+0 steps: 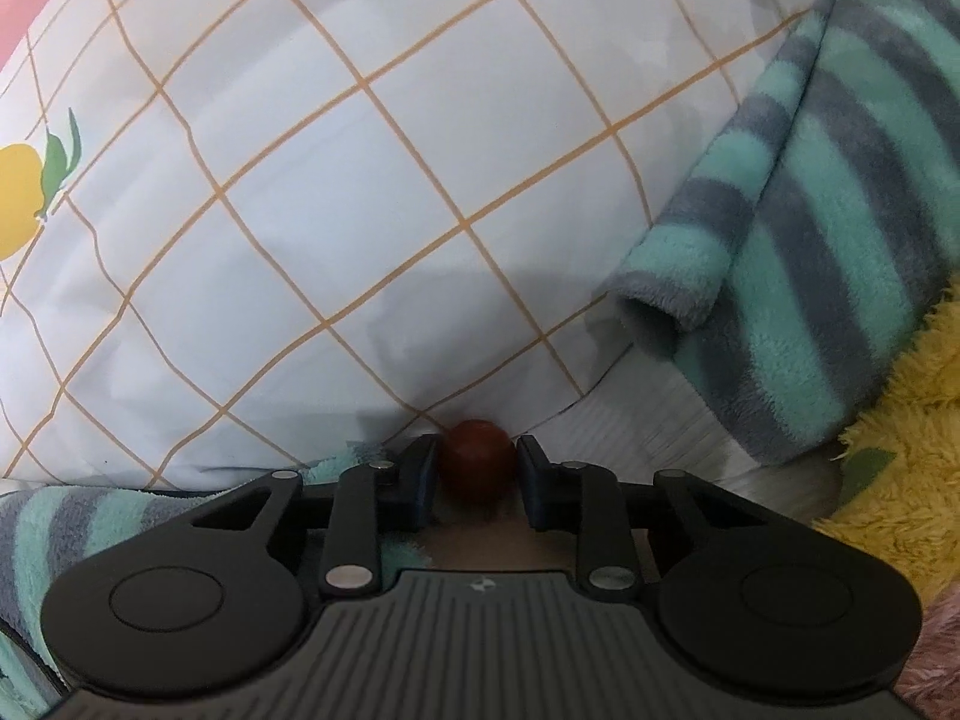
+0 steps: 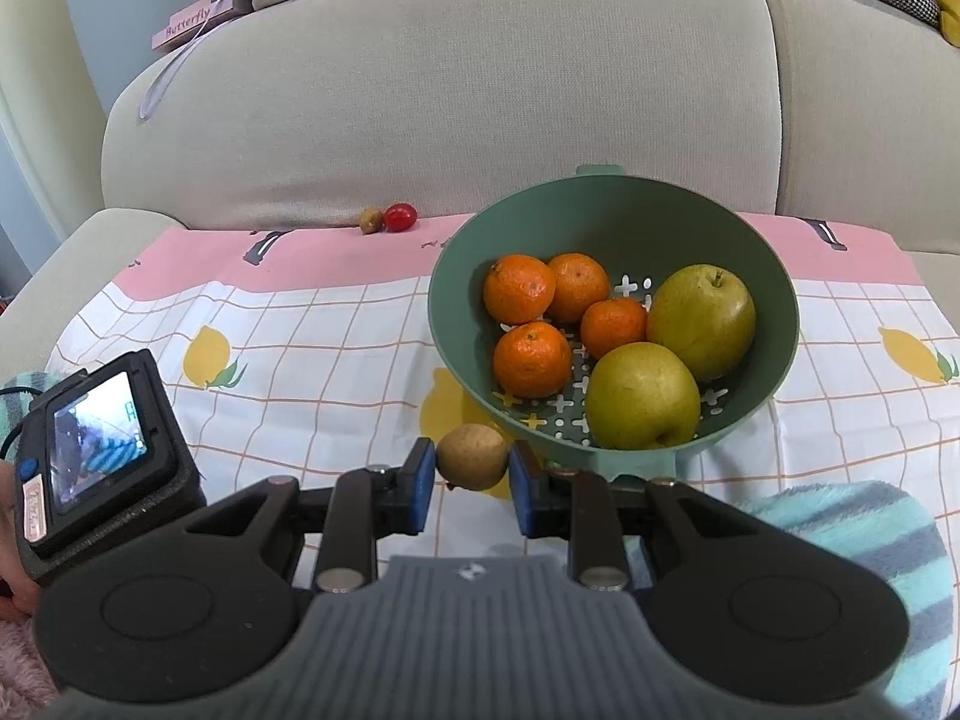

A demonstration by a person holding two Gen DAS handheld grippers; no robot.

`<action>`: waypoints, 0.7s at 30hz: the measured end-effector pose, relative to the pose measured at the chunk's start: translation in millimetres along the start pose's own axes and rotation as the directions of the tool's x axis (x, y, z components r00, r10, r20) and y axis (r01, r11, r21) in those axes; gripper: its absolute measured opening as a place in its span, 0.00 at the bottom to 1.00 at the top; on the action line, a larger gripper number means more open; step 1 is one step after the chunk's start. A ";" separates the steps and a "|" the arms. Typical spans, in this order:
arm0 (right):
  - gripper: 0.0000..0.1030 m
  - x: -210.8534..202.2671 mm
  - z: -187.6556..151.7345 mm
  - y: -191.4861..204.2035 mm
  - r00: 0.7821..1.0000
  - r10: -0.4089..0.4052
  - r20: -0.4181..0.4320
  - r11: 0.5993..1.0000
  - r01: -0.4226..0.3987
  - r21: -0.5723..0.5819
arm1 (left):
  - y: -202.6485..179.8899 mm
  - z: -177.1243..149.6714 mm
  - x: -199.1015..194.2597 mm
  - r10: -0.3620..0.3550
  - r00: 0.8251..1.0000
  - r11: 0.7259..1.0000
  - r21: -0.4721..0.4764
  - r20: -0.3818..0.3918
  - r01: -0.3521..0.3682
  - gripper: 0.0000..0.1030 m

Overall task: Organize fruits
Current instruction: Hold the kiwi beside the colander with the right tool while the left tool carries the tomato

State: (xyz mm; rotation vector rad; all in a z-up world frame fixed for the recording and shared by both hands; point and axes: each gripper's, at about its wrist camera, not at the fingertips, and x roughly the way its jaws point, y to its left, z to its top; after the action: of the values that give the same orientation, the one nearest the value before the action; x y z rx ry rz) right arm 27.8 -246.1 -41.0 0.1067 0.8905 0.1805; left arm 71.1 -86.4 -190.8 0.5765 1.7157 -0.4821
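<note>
In the left wrist view my left gripper is shut on a small dark red round fruit, low against the checked cloth. In the right wrist view my right gripper is shut on a small tan-brown round fruit, just in front of the green colander bowl. The bowl holds several oranges and two yellow-green pears. A small brown fruit and a red cherry tomato lie on the cloth's far edge against the sofa back.
A teal and grey striped blanket lies to the right in the left view and shows at lower right in the right view. A yellow fluffy item lies at far right. The left gripper's camera screen is at the left. A beige sofa back is behind.
</note>
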 end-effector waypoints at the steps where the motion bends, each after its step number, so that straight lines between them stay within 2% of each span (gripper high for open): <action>1: 0.23 -0.4 -0.3 0.0 1.000 0.000 0.001 1.000 0.000 -0.001 | 0.7 -1.2 -2.1 -0.004 1.000 1.000 -0.004 0.012 0.004 0.30; 7: 0.23 -4.0 -1.6 1.9 1.000 -0.003 0.012 1.000 0.003 -0.004 | 4.5 -11.0 -25.8 0.022 0.993 0.999 -0.036 0.114 -0.018 0.29; 10: 0.23 -5.5 -1.9 3.7 1.000 -0.006 0.016 1.000 0.006 -0.009 | -4.0 -15.3 -45.4 0.063 0.982 0.998 -0.035 0.181 -0.058 0.29; 15: 0.23 -7.9 -2.2 6.8 1.000 -0.013 0.021 1.000 0.013 -0.014 | -12.5 -22.6 -78.9 0.106 0.951 0.994 -0.034 0.292 -0.101 0.29; 21: 0.23 -13.4 -2.0 9.8 0.999 -0.025 0.042 1.000 0.026 -0.017 | -20.9 -26.3 -123.9 0.135 0.897 0.991 -0.045 0.421 -0.128 0.29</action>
State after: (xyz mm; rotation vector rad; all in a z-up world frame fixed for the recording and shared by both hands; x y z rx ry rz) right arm 16.9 -239.2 -30.5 0.0830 0.8478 0.1618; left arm 59.7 -102.0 -63.9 0.5265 1.2552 -0.4575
